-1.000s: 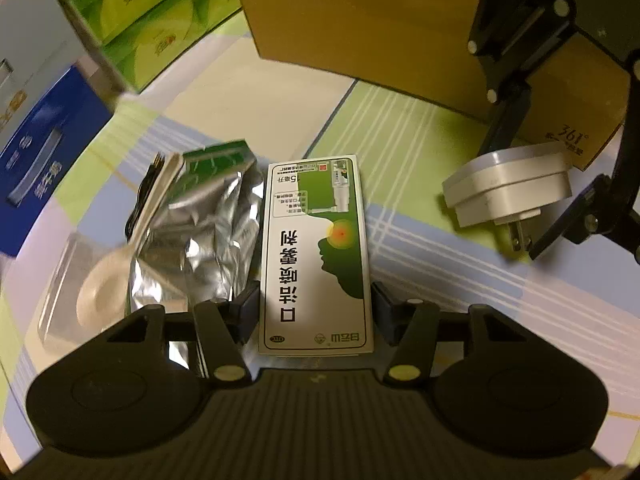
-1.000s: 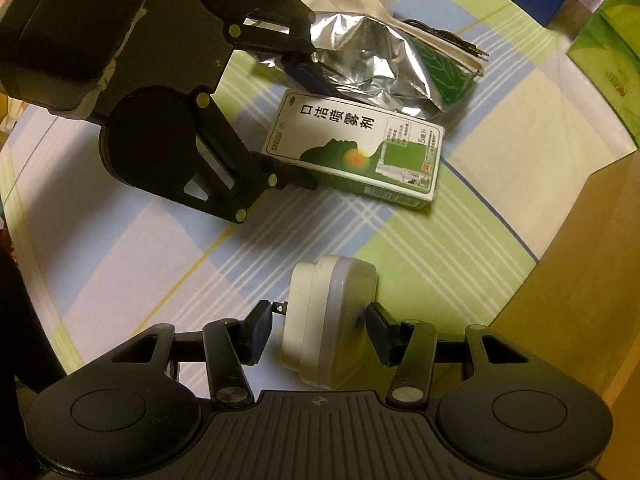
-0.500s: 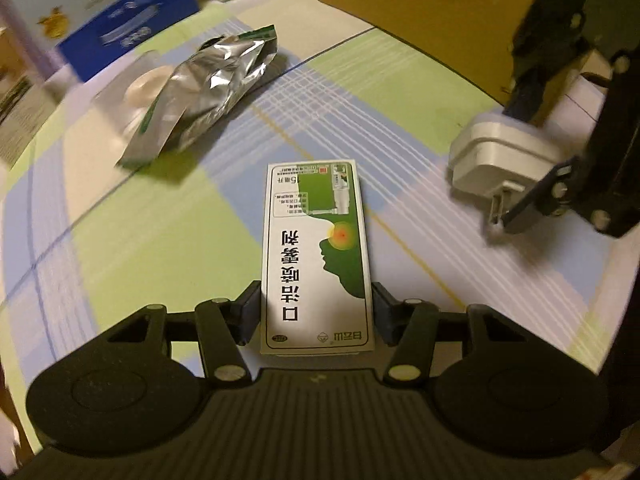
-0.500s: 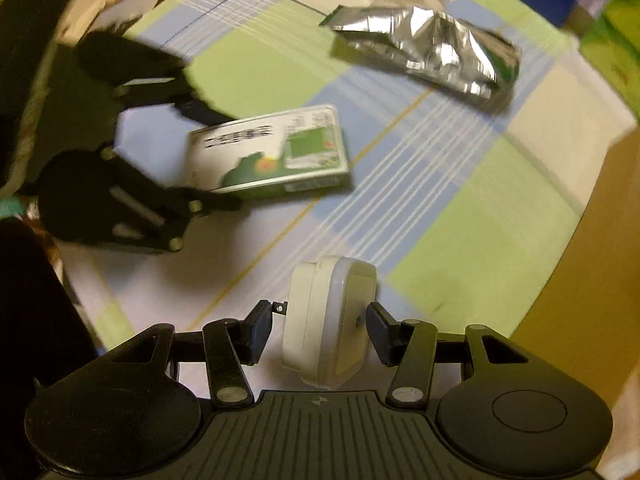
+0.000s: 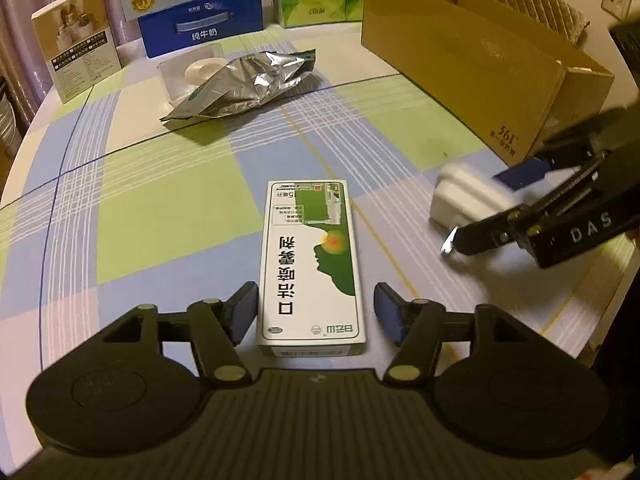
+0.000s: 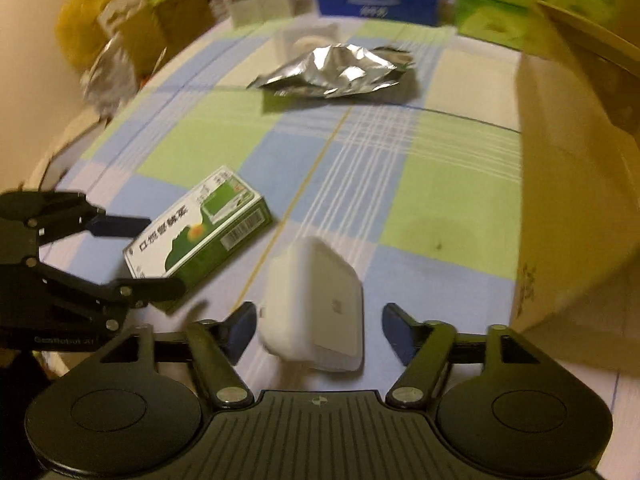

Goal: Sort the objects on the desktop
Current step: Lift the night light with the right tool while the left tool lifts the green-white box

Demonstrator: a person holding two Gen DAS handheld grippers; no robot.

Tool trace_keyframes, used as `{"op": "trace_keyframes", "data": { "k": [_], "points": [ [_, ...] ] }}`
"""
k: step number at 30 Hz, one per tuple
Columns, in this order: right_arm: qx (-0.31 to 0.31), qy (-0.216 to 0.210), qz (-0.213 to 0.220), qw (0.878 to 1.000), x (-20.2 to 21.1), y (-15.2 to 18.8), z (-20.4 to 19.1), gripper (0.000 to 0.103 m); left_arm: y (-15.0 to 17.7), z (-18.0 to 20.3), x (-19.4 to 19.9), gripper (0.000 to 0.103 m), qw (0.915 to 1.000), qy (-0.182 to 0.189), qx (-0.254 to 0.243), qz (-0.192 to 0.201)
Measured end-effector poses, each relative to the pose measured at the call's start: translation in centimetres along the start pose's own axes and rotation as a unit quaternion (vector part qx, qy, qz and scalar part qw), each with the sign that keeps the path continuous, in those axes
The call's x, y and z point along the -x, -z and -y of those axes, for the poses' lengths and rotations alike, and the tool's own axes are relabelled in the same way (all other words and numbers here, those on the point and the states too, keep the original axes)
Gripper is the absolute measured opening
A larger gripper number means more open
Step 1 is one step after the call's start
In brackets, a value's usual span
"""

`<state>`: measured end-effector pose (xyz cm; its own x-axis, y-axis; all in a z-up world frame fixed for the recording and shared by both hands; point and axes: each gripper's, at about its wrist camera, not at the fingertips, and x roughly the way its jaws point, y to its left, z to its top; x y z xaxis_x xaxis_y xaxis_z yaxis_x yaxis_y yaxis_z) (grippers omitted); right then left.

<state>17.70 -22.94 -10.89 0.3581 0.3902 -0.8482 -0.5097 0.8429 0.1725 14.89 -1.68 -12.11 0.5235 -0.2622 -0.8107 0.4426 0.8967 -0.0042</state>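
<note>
1. While both tools hover low over the checked surface (image 5: 168,216), the left gripper (image 5: 316,308) stands released, its jaws spread to either side of the green-and-white spray box (image 5: 310,264), which lies flat with a gap on each side.
2. Just beside it, the right gripper (image 6: 316,330) is likewise spread, and the white plug adapter (image 6: 316,304) sits between its jaws, seemingly resting on the cloth.
3. Farther back, a crumpled foil pouch (image 5: 244,84) and a clear container (image 5: 190,70) behind it lie untouched.
4. Beyond, the open cardboard box (image 5: 472,60) waits to the right; nothing shows inside it, so the sorting looks barely begun.
</note>
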Motion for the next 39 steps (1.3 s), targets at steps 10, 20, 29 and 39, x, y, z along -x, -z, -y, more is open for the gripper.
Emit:
{"op": "trace_keyframes", "data": {
  "k": [10, 20, 29, 39],
  "points": [
    [-0.026, -0.024, 0.062, 0.997, -0.2, 2.0, -0.4, 0.076, 0.2, 0.0, 0.2, 0.064, 0.9994, 0.006, 0.013, 0.031],
    [-0.092, -0.072, 0.057, 0.992, -0.9, 1.6, 1.7, 0.078, -0.6, -0.7, -0.6, 0.066, 0.9994, 0.018, 0.014, 0.024],
    [-0.108, -0.1, 0.054, 0.988, -0.9, 1.7, 2.7, 0.065, -0.8, -1.1, -1.4, 0.066, 0.9994, 0.018, 0.027, 0.012],
    [-0.102, -0.04, 0.079, 0.991, 0.2, 2.4, 1.5, 0.064, -1.7, -0.6, -2.5, 0.056, 0.9999, 0.002, 0.01, 0.001]
  ]
}}
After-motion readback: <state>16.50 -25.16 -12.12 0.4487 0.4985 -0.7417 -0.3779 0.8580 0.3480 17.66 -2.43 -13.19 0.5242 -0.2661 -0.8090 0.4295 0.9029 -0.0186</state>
